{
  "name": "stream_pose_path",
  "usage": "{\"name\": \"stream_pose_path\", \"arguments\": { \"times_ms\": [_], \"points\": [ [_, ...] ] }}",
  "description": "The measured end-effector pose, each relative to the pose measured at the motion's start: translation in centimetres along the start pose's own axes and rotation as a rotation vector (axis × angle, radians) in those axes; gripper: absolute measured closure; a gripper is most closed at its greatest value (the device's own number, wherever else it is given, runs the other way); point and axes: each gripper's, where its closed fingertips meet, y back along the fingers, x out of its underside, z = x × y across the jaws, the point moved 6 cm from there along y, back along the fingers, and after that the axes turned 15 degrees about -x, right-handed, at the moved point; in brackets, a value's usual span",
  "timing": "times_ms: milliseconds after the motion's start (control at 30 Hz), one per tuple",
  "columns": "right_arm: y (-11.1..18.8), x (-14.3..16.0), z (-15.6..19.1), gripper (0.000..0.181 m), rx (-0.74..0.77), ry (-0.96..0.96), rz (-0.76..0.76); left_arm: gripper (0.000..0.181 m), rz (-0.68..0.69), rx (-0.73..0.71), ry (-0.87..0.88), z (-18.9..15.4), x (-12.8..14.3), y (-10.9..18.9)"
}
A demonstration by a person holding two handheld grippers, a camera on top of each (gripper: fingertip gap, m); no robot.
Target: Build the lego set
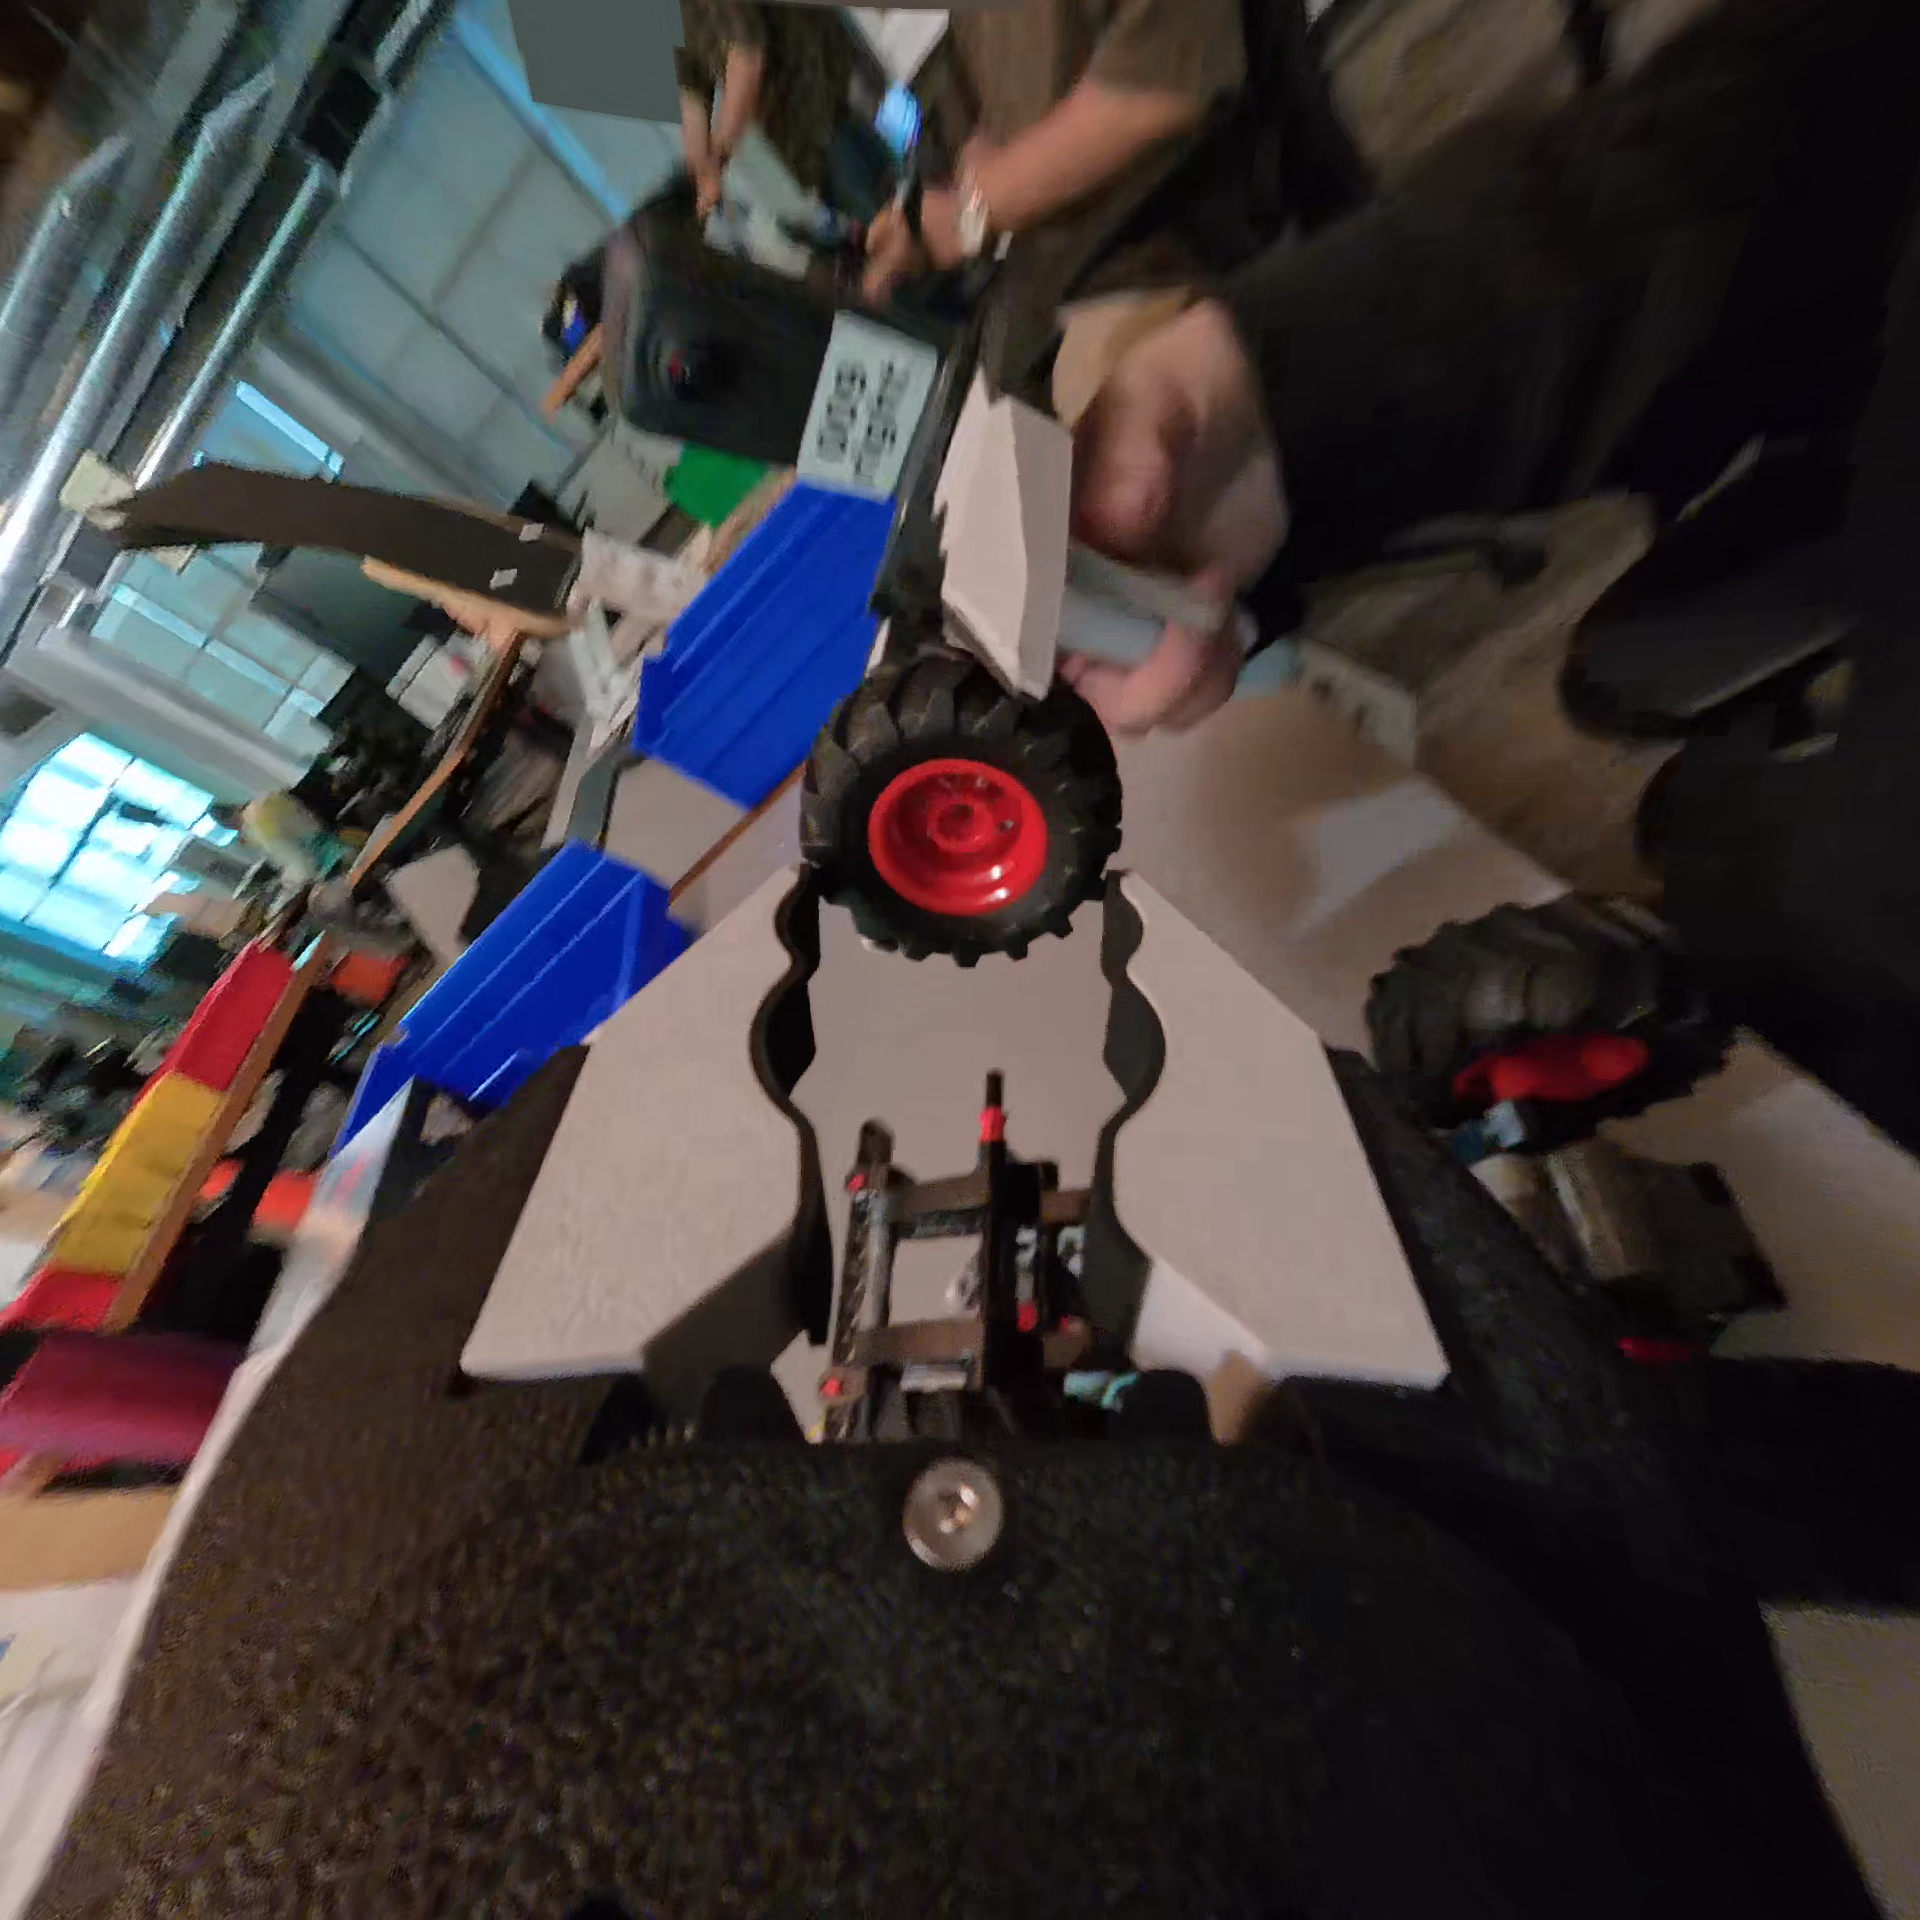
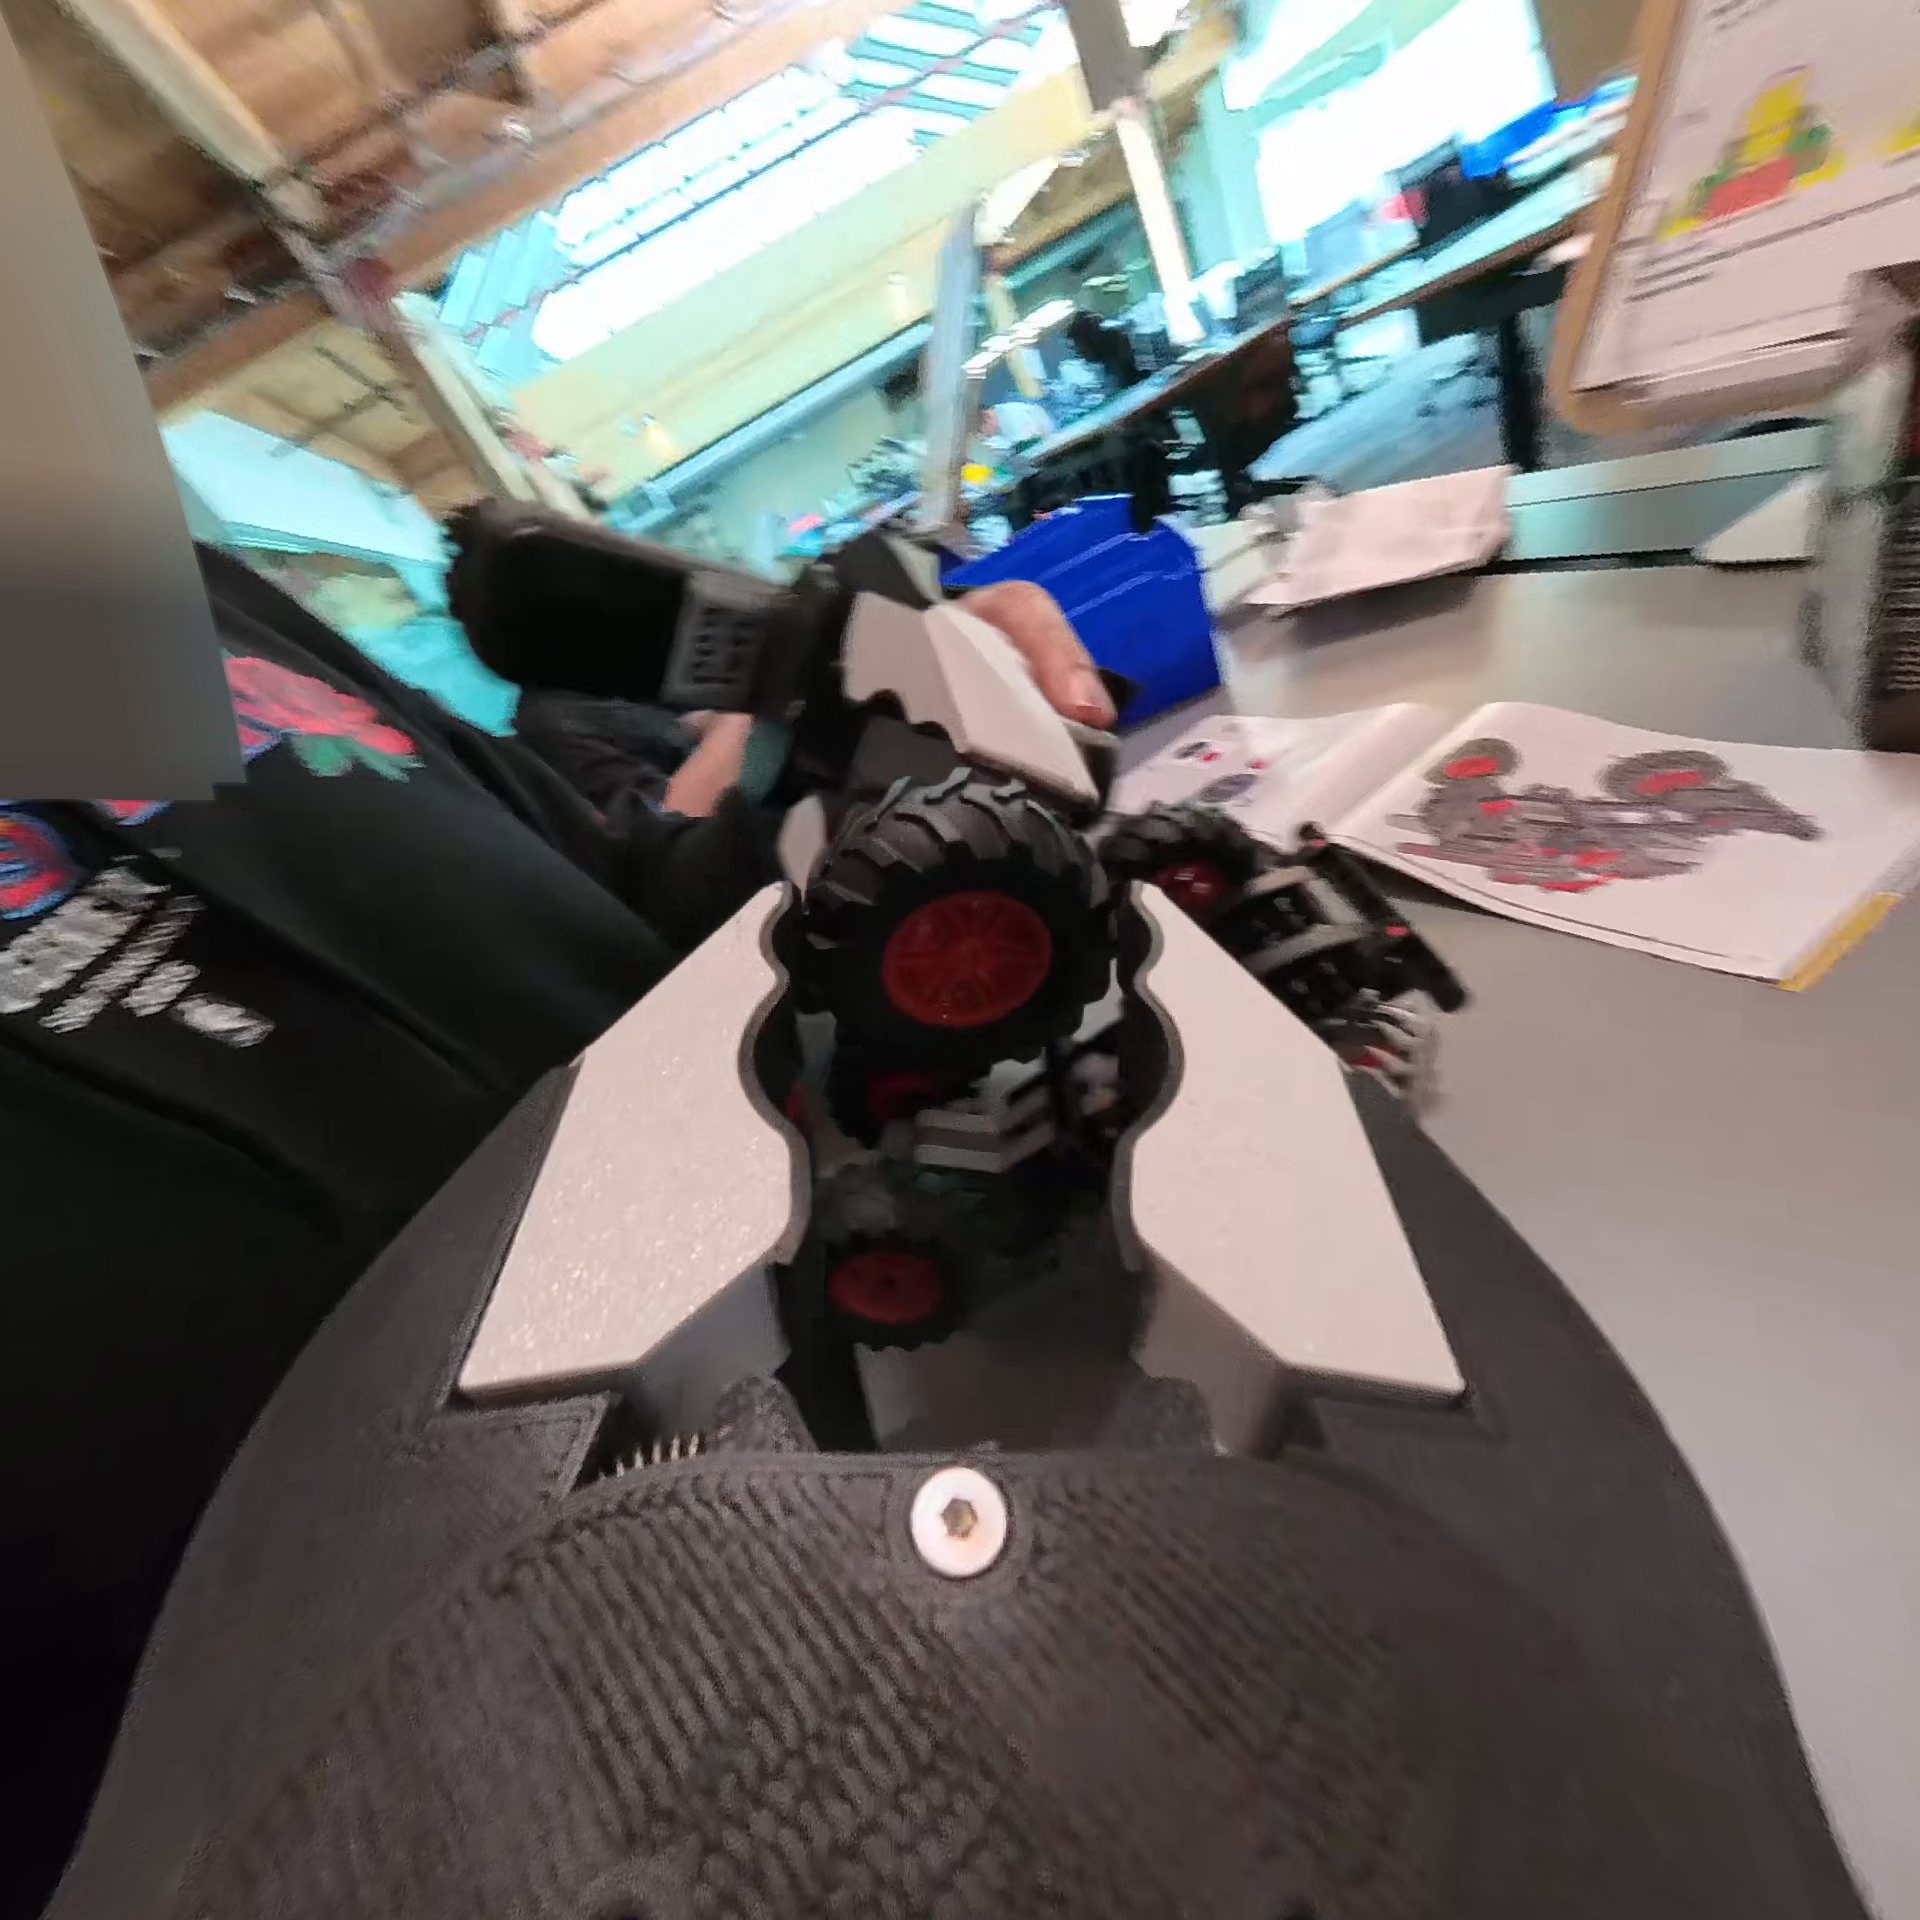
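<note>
1. Flanking a chunky black rubber tyre on a glossy red plastic hub (image 1: 961, 821), the left tongs (image 1: 958, 894) stand apart by about the tyre's breadth. Their flat grey matte fingers (image 1: 644, 1174) have black scalloped inner edges, and the tips sit right at the knobbly tread. Whether they press on it I cannot tell.
2. Deeper in that gap shows a black lego beam frame with small red pins (image 1: 956, 1247), open and ladder-like, its thin axles pointing forward.
3. In the right wrist view the right tongs (image 2: 956, 914), same grey wedge fingers on a coarse black printed body, are likewise apart, with the tyre between their tips. The hub's ribbed red face looks toward this camera. Whether there is real grip cannot be told.
4. Each view shows the other tongs' grey tip meeting the top of the tread, with a hand (image 1: 1174, 520) wrapped around the handle behind it.
5. The half-built dark grey lego truck body (image 2: 1309, 956) hangs off the tyre toward the right, just above the smooth pale grey table (image 2: 1610, 1195). A second knobbly wheel (image 1: 1538, 1018) is blurred on the right of the left wrist view.
6. An open paper instruction booklet (image 2: 1558, 831) lies flat just beyond the truck, with its yellow edge nearest.
7. Ridged blue plastic bins (image 1: 758, 644) stand farther back, near the table's edge.
8. Bare table stretches to the right of the right tongs; a dark sleeve crowds their left side.
</note>
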Motion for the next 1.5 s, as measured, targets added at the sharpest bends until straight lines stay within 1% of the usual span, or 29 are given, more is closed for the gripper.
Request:
{"name": "stream_pose_path", "arguments": {
  "times_ms": [67, 100, 133, 167, 233, 433, 467, 500, 533, 600, 700, 733, 767, 800, 833, 900, 933, 1000, 1067, 1100, 1133, 1167, 1200, 1233, 1333, 1367, 1433, 1467, 1500],
  "points": [
    [0.3, 0.0, -0.6, 0.122, 0.106, 0.007, 0.027, 0.123, 0.097, -0.021, -0.088, -0.1, 0.3, -0.4],
    [0.1, 0.3, -0.3, 0.121, 0.102, 0.008, 0.064, 0.122, 0.133, -0.024, -0.123, -0.2, 0.5, -0.6],
    [0.0, 0.5, -0.3, 0.121, 0.125, 0.002, 0.087, 0.129, 0.157, -0.031, -0.154, -0.3, 0.6, -0.7],
    [0.0, 0.6, -0.4, 0.121, 0.155, 0.001, 0.094, 0.130, 0.168, -0.037, -0.176, -0.4, 0.7, -0.8],
    [0.1, 0.6, -0.3, 0.121, 0.174, 0.014, 0.082, 0.131, 0.150, -0.052, -0.177, -0.5, 0.8, -0.9],
    [0.2, 0.4, -0.2, 0.118, 0.110, 0.005, -0.003, 0.133, 0.084, -0.061, -0.116, -0.1, 0.4, -0.6],
    [0.2, 0.5, -0.3, 0.111, 0.128, 0.027, 0.012, 0.164, 0.072, -0.088, -0.109, 0.2, 0.3, -0.5],
    [0.1, 0.8, -0.3, 0.113, 0.129, 0.054, 0.047, 0.181, 0.050, -0.120, -0.090, 0.6, 0.1, -0.4],
    [-0.1, 0.9, -0.4, 0.134, 0.132, 0.077, 0.073, 0.181, 0.038, -0.107, -0.073, 0.6, -0.1, -0.4],
    [-0.7, 0.8, -0.4, 0.157, 0.118, 0.080, 0.068, 0.181, 0.043, -0.058, -0.094, 0.2, -0.1, -0.5],
    [0.1, 2.2, -1.1, 0.172, 0.121, 0.006, 0.134, 0.181, 0.110, 0.029, -0.068, -0.4, 0.6, -0.5],
    [0.5, 2.6, -1.4, 0.181, 0.145, -0.012, 0.123, 0.173, 0.154, 0.034, -0.061, -0.3, 1.1, -0.6],
    [0.6, 2.4, -1.3, 0.181, 0.120, -0.033, 0.063, 0.164, 0.195, 0.067, -0.072, -0.6, 1.6, -0.6],
    [0.6, 2.0, -0.9, 0.181, 0.055, -0.053, -0.011, 0.143, 0.221, 0.113, -0.089, -1.1, 2.0, -0.6],
    [1.0, 2.3, -0.8, 0.176, 0.038, -0.099, -0.017, 0.147, 0.229, 0.136, -0.112, -1.4, 2.0, -0.7],
    [3.2, 5.1, -1.1, 0.171, 0.121, -0.250, 0.228, 0.154, 0.286, 0.148, -0.146, -1.3, 2.3, -0.8],
    [5.1, 6.1, -1.8, 0.168, 0.269, -0.267, 0.304, 0.152, 0.338, 0.149, -0.145, -1.1, 2.6, -0.7],
    [9.3, 5.9, -3.3, 0.161, 0.587, -0.193, 0.276, 0.150, 0.383, 0.126, -0.140, -0.2, 2.7, -0.2],
    [12.2, 5.3, -4.4, 0.154, 0.730, -0.170, 0.199, 0.152, 0.372, 0.099, -0.129, 0.7, 2.3, 0.1],
    [13.3, 5.0, -5.0, 0.143, 0.779, -0.161, 0.177, 0.152, 0.367, 0.090, -0.119, 1.1, 2.0, 0.2],
    [14.5, 4.8, -5.7, 0.129, 0.830, -0.132, 0.218, 0.152, 0.369, 0.078, -0.112, 1.5, 1.8, 0.2],
    [16.4, 4.3, -6.4, 0.120, 0.913, -0.079, 0.323, 0.152, 0.377, 0.063, -0.112, 1.9, 1.7, 0.1],
    [18.9, 3.0, -7.3, 0.103, 1.022, 0.017, 0.436, 0.153, 0.390, 0.046, -0.118, 2.4, 1.8, 0.1],
    [20.6, 1.3, -8.5, 0.086, 1.068, 0.127, 0.496, 0.153, 0.404, 0.033, -0.124, 2.9, 1.9, 0.1],
    [20.9, -3.4, -13.3, 0.086, 0.832, 0.257, 0.473, 0.153, 0.410, 0.020, -0.103, 3.7, 1.9, 0.3],
    [21.0, -3.8, -15.3, 0.086, 0.770, 0.202, 0.499, 0.153, 0.405, 0.024, -0.081, 3.9, 1.9, 0.3],
    [22.1, -1.0, -19.5, 0.084, 0.700, -0.134, 0.733, 0.153, 0.402, 0.023, -0.035, 4.1, 2.1, 0.4],
    [22.2, -0.1, -20.8, 0.100, 0.684, -0.203, 0.836, 0.153, 0.409, 0.016, -0.021, 4.2, 2.2, 0.6],
    [21.3, -1.2, -21.8, 0.126, 0.695, -0.052, 0.784, 0.153, 0.421, 0.004, -0.015, 4.3, 2.3, 0.8]
  ]
}}
